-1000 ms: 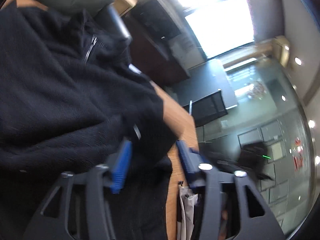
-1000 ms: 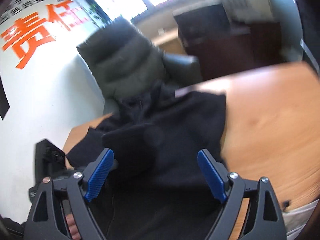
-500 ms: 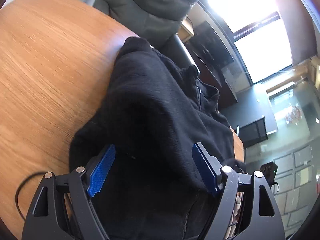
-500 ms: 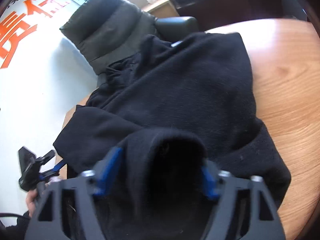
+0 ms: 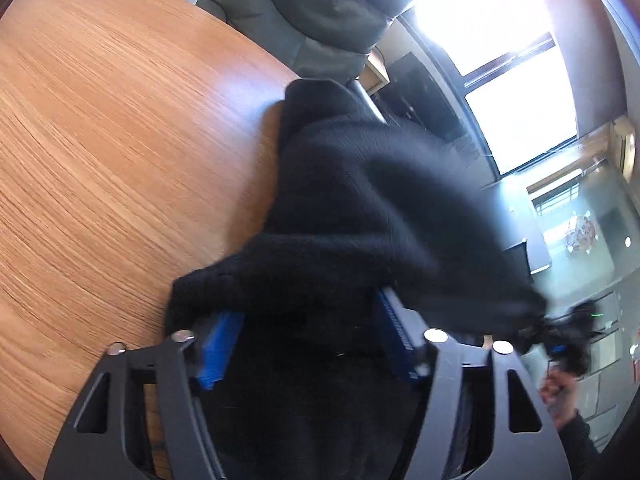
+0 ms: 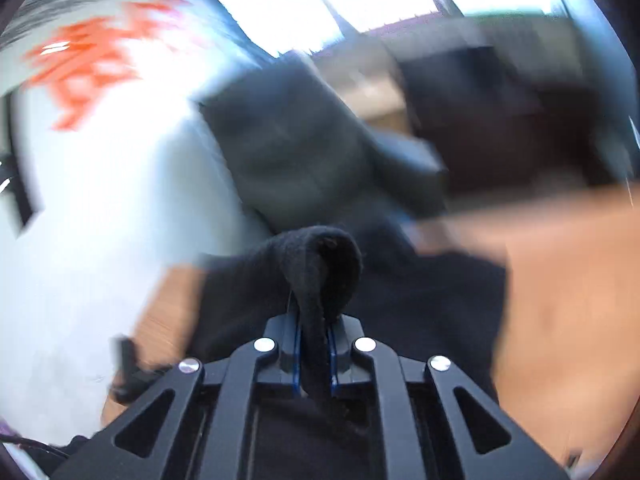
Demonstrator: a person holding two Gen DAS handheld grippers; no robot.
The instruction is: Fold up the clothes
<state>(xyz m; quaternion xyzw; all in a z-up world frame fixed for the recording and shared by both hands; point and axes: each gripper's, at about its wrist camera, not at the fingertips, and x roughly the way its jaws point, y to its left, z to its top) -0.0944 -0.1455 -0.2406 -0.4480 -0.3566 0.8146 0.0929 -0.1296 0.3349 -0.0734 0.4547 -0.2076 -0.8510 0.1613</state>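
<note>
A black fleece sweater lies bunched on the wooden table. My left gripper has its jaws apart around a thick fold of the sweater's hem, the blue pads partly covered by cloth. In the right wrist view my right gripper is shut on a fold of the black sweater, which loops up over the fingertips; the rest of the sweater trails below on the table. The right gripper also shows far right in the left wrist view, pulling the cloth.
A dark padded office chair stands behind the table; it also shows in the right wrist view. A white wall with orange characters is at left. Dark cabinets and bright windows are beyond. The right view is motion-blurred.
My right gripper has closed on a sweater fold and lifted it, moving fast. My left gripper has pushed further into the hem, jaws narrowing around the cloth.
</note>
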